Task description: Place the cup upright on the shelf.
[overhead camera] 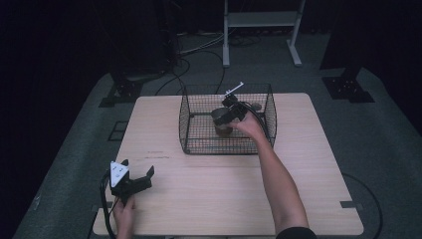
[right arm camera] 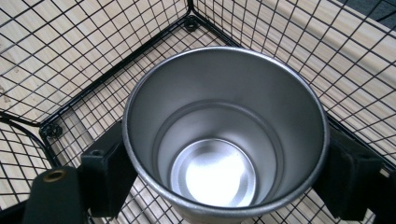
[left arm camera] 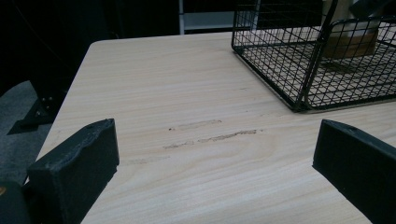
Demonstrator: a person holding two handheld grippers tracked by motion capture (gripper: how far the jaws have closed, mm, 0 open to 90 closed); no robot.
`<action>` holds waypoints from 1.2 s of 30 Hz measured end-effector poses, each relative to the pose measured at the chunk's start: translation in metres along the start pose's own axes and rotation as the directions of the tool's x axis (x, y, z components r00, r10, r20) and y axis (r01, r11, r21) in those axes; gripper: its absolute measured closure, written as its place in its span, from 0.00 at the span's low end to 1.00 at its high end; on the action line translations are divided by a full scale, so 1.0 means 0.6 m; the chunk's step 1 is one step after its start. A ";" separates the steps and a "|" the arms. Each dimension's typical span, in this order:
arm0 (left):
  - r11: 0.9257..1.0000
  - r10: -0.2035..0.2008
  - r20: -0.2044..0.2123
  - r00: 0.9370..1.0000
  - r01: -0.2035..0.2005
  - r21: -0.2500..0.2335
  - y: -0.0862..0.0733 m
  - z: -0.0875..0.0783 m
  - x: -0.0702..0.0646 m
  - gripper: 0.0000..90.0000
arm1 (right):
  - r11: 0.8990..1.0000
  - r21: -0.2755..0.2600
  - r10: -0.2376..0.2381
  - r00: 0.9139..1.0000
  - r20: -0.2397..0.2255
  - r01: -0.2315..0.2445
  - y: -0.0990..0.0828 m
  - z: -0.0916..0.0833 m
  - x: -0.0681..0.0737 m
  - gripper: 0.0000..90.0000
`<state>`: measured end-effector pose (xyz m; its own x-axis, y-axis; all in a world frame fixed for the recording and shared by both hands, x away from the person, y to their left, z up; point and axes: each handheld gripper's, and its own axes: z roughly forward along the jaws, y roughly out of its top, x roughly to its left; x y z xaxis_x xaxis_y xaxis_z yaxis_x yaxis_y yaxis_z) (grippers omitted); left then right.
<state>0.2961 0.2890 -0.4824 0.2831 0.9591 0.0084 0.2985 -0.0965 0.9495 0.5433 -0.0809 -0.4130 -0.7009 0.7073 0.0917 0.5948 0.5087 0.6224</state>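
Jaws of right gripper [right arm camera: 219,186] are clamping the steel cup [right arm camera: 224,135] on both sides, closed as far as its wall lets them. Cup is sitting upright inside the wire basket [overhead camera: 186,124], near its middle. Looks like the grasp or placing step; next move is either lifting straight up over the basket rim or releasing. Left gripper [overhead camera: 134,173] is idling wide open, holding nothing, on the table [overhead camera: 209,194] well apart from the basket.

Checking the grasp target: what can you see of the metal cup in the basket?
The metal cup is a brushed steel tumbler, tapering to a smaller shiny base, with a brownish lower band in the high view. It is empty, upright and inside the black wire basket. The right gripper clamps its sides below the rim.
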 end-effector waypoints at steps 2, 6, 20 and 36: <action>1.000 -0.001 0.001 1.000 0.001 0.000 0.000 0.000 0.000 0.00 | 1.000 -0.002 -0.009 1.000 -0.001 0.009 0.001 0.001 0.002 0.19; 1.000 0.001 0.001 1.000 -0.001 0.000 0.000 0.000 0.000 0.00 | 1.000 0.007 -0.011 1.000 -0.003 0.011 0.000 0.002 0.002 0.19; 1.000 0.004 0.000 1.000 -0.004 0.002 0.000 0.000 0.000 0.00 | 0.999 0.024 -0.027 1.000 0.005 0.027 -0.004 0.002 -0.001 0.18; 1.000 0.003 0.001 1.000 -0.003 0.002 0.000 0.000 0.000 0.00 | 0.998 0.035 -0.048 0.999 0.007 0.048 -0.003 0.000 0.005 0.16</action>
<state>0.2963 0.2887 -0.4825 0.2852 0.9584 0.0113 0.2989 -0.1001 0.9490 0.5401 -0.0796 -0.4142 -0.7259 0.6855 0.0559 0.5739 0.5589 0.5986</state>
